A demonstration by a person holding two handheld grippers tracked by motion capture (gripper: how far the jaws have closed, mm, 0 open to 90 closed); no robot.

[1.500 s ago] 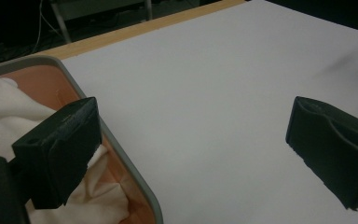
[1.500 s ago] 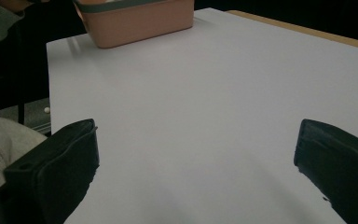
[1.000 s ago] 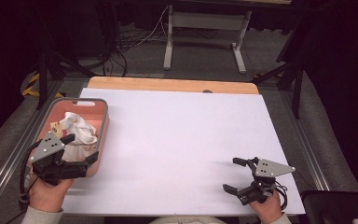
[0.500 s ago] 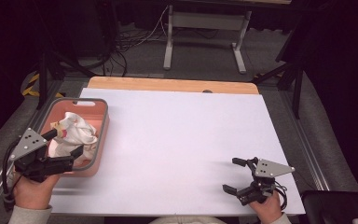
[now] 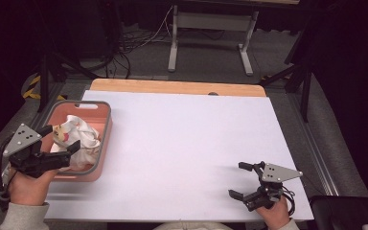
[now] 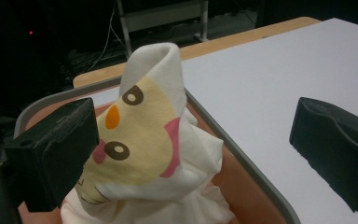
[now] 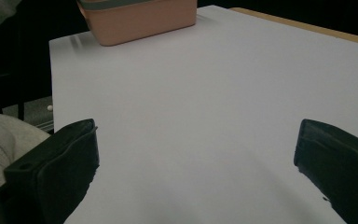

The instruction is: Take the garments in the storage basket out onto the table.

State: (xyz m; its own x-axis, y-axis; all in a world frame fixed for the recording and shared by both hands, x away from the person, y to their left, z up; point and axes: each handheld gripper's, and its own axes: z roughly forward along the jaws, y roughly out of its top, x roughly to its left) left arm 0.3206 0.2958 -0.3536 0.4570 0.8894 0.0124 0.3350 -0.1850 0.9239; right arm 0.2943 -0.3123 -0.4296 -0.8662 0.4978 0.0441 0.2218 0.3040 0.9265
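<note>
A salmon-pink bin with a grey rim (image 5: 100, 139) stands at the table's left edge and holds a crumpled white cloth (image 5: 79, 135). In the left gripper view the cloth (image 6: 154, 140) rises in a peak with a yellow cartoon face printed on it. My left gripper (image 5: 61, 137) is open at the bin's near left side, its jaws straddling the cloth's edge; one jaw lies against the cloth, the other stands well clear. My right gripper (image 5: 242, 179) rests open near the table's front right with nothing between its jaws. The bin (image 7: 140, 21) lies far ahead in the right gripper view.
A white sheet (image 5: 187, 148) covers the table, with a wooden strip (image 5: 172, 87) along its far edge. Beyond the table are a desk frame (image 5: 211, 40) and cables on the floor. A grey sleeve (image 7: 4, 140) shows at the left of the right gripper view.
My left gripper swung out to the left of the bin, then came back a little toward it and now sits open around the cloth's edge. The right gripper has not moved.
</note>
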